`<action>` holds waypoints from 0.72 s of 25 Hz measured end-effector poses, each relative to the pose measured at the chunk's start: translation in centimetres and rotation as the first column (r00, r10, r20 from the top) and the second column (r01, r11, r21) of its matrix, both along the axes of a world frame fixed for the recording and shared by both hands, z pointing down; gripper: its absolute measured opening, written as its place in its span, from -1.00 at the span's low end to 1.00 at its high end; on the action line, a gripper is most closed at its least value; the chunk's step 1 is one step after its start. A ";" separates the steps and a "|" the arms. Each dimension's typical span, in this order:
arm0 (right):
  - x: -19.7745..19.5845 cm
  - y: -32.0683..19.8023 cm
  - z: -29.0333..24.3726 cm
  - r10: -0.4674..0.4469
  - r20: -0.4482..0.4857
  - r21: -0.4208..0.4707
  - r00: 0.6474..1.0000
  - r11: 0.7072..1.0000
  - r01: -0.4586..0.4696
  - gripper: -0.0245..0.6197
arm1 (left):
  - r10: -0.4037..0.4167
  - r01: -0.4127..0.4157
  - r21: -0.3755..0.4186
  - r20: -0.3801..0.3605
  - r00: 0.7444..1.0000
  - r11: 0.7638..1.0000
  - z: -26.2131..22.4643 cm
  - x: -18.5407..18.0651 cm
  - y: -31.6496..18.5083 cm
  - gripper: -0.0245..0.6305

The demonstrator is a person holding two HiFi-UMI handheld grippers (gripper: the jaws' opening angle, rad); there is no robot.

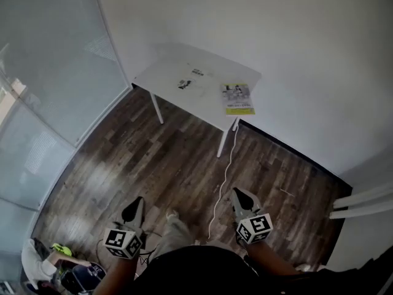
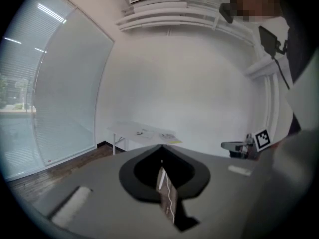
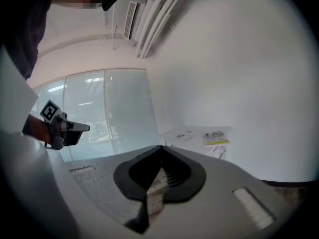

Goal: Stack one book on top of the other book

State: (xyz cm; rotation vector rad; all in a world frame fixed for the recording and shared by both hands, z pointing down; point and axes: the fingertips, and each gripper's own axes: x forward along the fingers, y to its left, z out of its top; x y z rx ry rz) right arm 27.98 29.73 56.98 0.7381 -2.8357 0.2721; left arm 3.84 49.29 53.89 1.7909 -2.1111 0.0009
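My left gripper [image 1: 136,203] and right gripper [image 1: 241,195] are pressed together, empty, well short of the table [image 1: 161,74], where the yellow book [image 1: 237,98] sits at the edge near the white book [image 1: 195,80]; a clumsy nudge could knock it off.

Left gripper [image 1: 136,204], right gripper [image 1: 240,195] — grey pointed shells, black jaw faces, each bearing a white cube [image 1: 254,228] printed with black square markers; wearer's top [image 1: 196,274] dark.

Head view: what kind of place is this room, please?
Probably a sparse office or meeting room. A small white table holding a white book and a yellow-edged book stands against a plain white wall. The floor is dark wood-plank floor, and a frosted glass partition runs along the left.
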 end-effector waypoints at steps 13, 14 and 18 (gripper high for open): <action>-5.7 -3.7 0.6 0.018 -0.024 -0.046 1.000 0.999 -0.019 -0.92 | 0.008 -0.008 0.013 -0.029 1.000 1.000 0.4 -6.6 -5.4 -0.92; -6.1 -3.8 0.7 0.018 -0.024 -0.049 1.000 0.999 -0.019 -0.92 | 0.007 -0.007 0.008 -0.037 0.999 1.000 0.7 -6.9 -5.3 -0.92; -6.6 -4.1 0.9 0.008 -0.038 -0.054 0.999 0.998 -0.010 -0.92 | -0.011 0.010 -0.036 -0.047 0.999 0.999 2.4 -8.0 -5.1 -0.92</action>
